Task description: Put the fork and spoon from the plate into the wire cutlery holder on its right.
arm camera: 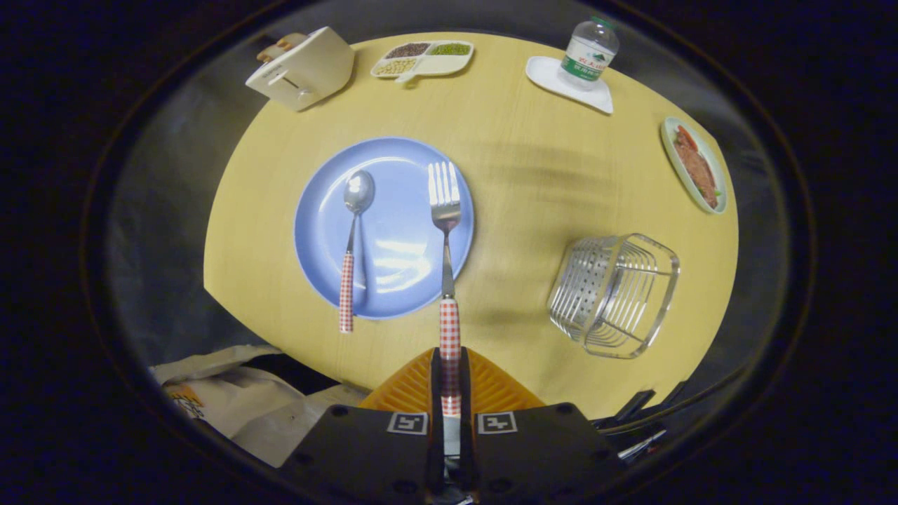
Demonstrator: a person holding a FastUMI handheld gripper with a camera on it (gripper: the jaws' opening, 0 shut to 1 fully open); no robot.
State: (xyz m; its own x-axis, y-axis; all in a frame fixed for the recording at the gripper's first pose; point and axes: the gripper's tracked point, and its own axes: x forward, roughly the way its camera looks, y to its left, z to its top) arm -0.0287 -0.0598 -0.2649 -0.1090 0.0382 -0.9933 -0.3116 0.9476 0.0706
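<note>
Nearest the camera, the gripper [450,382] is being seen with its two fingers drawn close together, and the red-and-white checked handle of the steel fork [446,231] is being pinched between them. From there the fork is being carried straight ahead of the fingers, its tines lying over the right part of the round blue plate [319,231]. Its matching steel spoon [352,242] is being left on the plate's left part, its handle overhanging the near rim, well apart from the fingers. Both pieces are judged stiff, light and slippery on the bare metal, so the patterned handle is being preferred as the hold. To the right on the yellow wooden table [519,168], the wire cutlery holder [614,294] is standing empty.
</note>
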